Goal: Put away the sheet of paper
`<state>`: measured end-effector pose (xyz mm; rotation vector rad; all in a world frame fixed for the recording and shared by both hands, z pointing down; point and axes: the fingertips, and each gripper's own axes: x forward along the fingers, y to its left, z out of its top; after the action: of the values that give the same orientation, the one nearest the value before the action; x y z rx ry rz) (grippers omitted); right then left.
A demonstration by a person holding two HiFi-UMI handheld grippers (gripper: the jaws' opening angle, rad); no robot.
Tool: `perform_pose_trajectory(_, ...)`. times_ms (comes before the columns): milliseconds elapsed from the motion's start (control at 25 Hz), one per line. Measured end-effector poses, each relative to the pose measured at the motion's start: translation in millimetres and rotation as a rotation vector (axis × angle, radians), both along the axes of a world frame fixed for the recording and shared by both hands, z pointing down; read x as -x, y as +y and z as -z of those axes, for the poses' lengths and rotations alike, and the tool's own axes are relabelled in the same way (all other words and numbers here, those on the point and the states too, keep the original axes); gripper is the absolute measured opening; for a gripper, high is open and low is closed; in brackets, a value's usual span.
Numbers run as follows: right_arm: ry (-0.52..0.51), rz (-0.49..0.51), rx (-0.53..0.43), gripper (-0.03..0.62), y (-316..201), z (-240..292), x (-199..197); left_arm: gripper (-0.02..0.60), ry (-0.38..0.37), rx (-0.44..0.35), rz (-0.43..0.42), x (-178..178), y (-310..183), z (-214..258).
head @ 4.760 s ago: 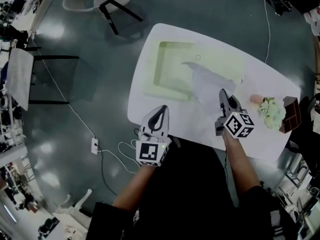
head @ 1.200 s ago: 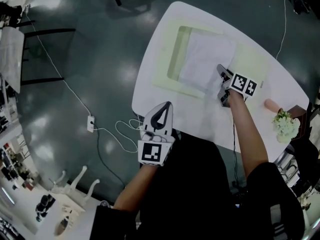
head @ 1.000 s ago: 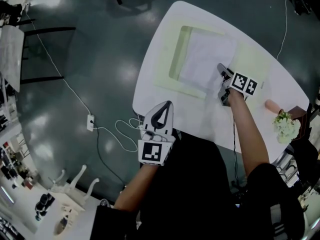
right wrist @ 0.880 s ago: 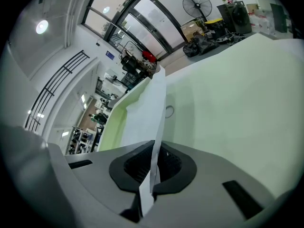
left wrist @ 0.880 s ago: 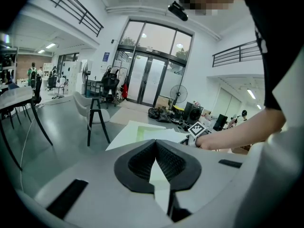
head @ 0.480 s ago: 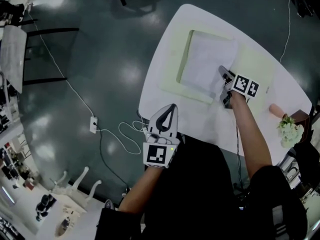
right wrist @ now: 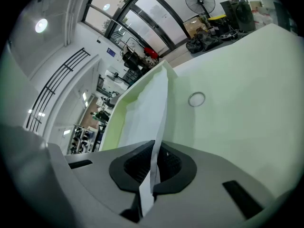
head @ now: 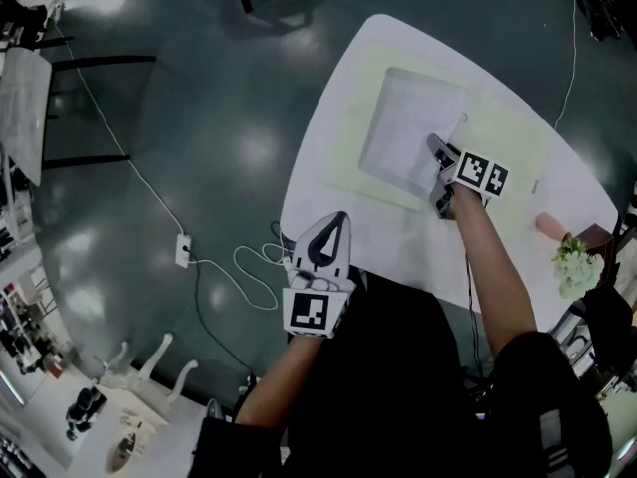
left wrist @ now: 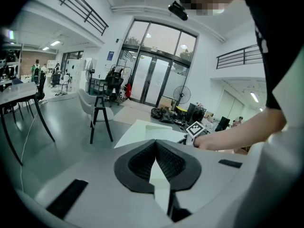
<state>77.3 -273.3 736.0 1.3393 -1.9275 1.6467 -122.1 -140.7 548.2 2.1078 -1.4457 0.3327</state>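
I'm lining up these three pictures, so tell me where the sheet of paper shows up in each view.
Head view: the sheet of paper lies upper middle on the pale green folder, its near corner at the right gripper.
Left gripper view: the sheet is small and far, just above the fingers, centre.
Right gripper view: the sheet is central, edge-on, pinched between the fingers.
Shared landmark: the pale green folder.

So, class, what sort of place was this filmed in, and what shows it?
Probably an open-plan office or lab hall: tall glass doors, a mezzanine railing above, and a desk standing on a wide polished floor.
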Motion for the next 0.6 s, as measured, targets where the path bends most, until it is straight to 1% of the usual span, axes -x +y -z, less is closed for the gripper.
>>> perform_pose_trajectory(440,-0.012,-0.014,0.006,0.000,-9,-1,25,0.003,0.019,0.008,-0.005,19,-7,-4)
perform_pose_trajectory(600,-0.034,-0.033,0.007,0.000,-11,-1,32,0.003,0.014,0.004,-0.001,28,-8,-4)
